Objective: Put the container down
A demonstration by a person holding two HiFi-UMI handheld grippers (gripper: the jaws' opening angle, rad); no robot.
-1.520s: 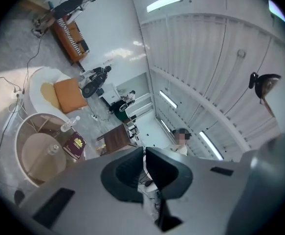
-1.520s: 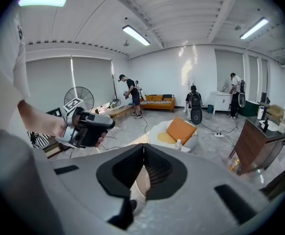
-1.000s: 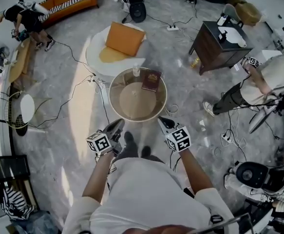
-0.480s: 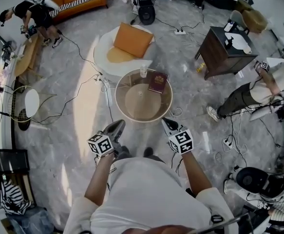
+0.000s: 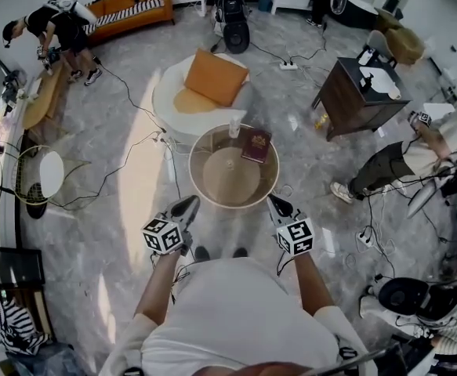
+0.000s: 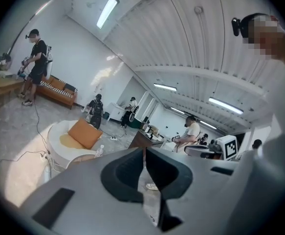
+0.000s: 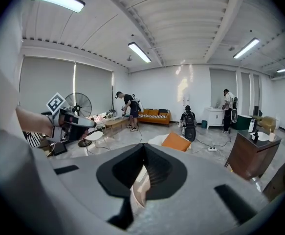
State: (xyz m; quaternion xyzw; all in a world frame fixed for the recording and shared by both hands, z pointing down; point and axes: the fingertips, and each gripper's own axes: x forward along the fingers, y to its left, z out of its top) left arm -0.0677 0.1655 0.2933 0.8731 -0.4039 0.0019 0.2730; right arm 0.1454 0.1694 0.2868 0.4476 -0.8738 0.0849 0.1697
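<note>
A round glass-topped table [image 5: 199, 185] stands on the floor in front of me. At its far edge a small clear bottle [image 5: 234, 126] stands upright next to a dark red book [image 5: 257, 145]. My left gripper [image 5: 186, 206] hovers just short of the table's near left rim, shut and empty. The right gripper [image 5: 274, 203] hangs by the near right rim, also shut with nothing in it. In the left gripper view the jaws [image 6: 144, 156] meet, and the bottle [image 6: 99, 150] shows beyond them. In the right gripper view the jaws [image 7: 143, 152] are pressed together.
Behind the table is a white round seat [image 5: 173, 92] with an orange cushion [image 5: 215, 77]. A dark wooden cabinet [image 5: 357, 96] stands at the right. Cables trail over the marble floor [image 5: 118, 178]. Several people are working around the room's edges.
The table has drifted slightly down and right in the head view and looks smaller. Both grippers stay shut and empty, now a little farther from its rim.
</note>
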